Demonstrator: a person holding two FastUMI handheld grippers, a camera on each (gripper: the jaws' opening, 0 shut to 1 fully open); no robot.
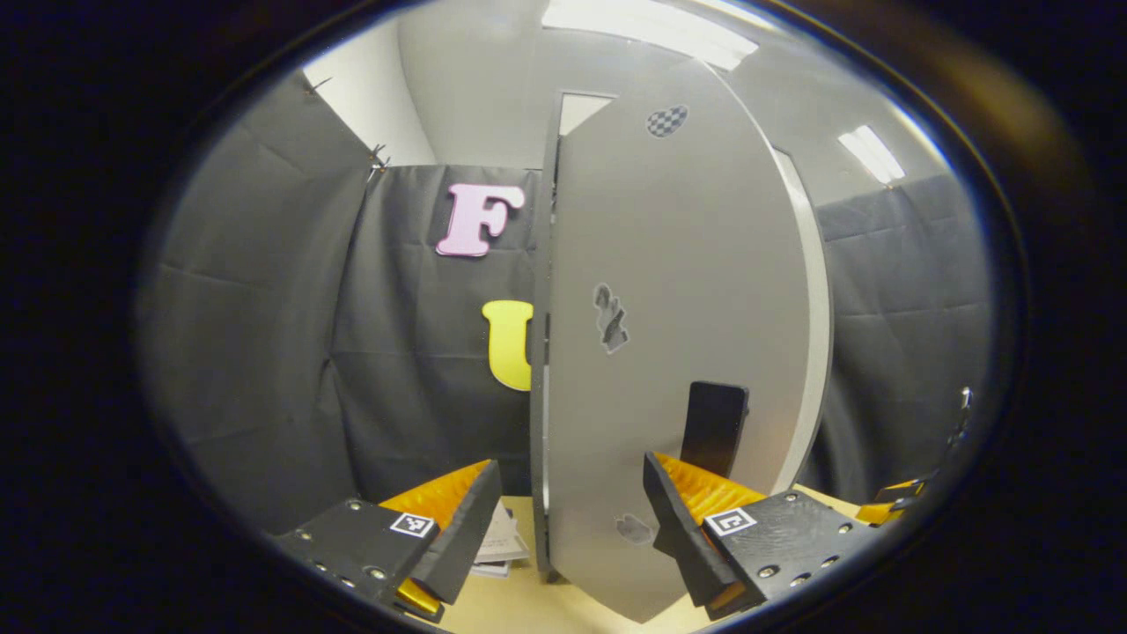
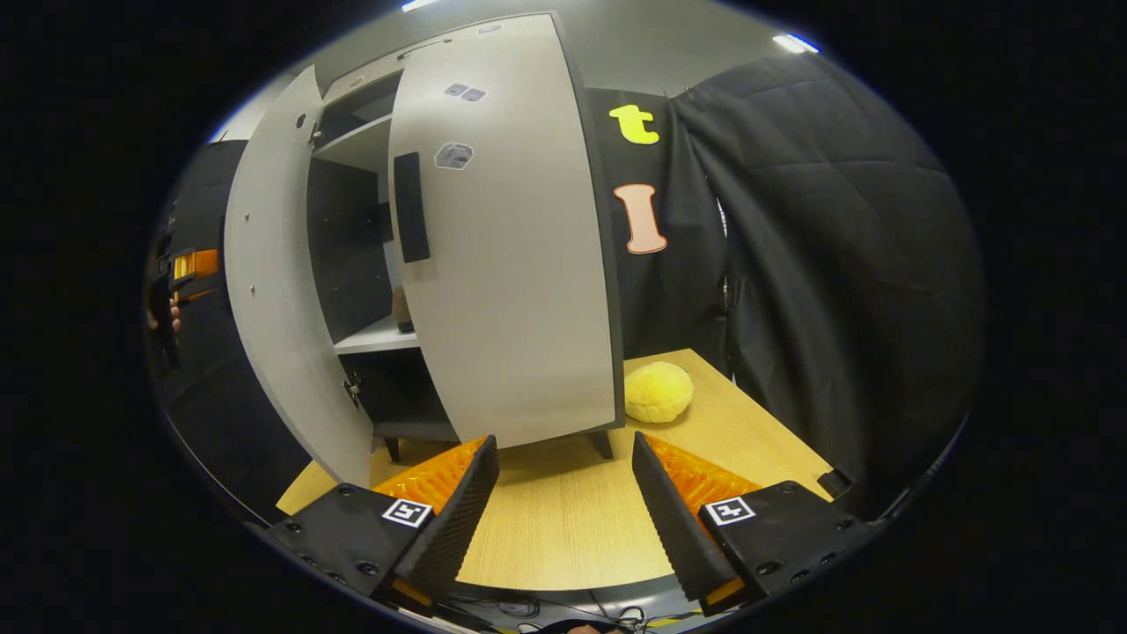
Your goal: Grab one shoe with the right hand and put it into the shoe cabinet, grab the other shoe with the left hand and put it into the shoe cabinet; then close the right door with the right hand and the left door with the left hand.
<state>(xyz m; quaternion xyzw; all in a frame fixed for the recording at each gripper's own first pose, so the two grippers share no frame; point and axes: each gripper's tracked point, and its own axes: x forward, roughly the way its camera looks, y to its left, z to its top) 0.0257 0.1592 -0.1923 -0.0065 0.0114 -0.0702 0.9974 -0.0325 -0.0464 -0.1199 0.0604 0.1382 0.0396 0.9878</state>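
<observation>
The grey shoe cabinet (image 2: 357,132) stands on a wooden table, its doors ajar. In the right gripper view its right door (image 2: 511,282), which carries a black handle (image 2: 411,207), is swung partway across the opening, and its left door (image 2: 273,308) stands wide. A small brownish thing (image 2: 401,310) lies on the inner shelf (image 2: 379,336), too hidden to name. My right gripper (image 2: 559,502) is open and empty, low over the table before the right door. My left gripper (image 1: 572,519) is open, close against the left door (image 1: 687,264), below its black handle (image 1: 715,427).
A yellow round soft object (image 2: 658,392) lies on the wooden table (image 2: 563,528) right of the cabinet. Some papers (image 1: 502,541) lie on the table by the left door's edge. Black cloth walls stand close on both sides. A hand holding the other gripper (image 2: 180,282) shows beyond the left door.
</observation>
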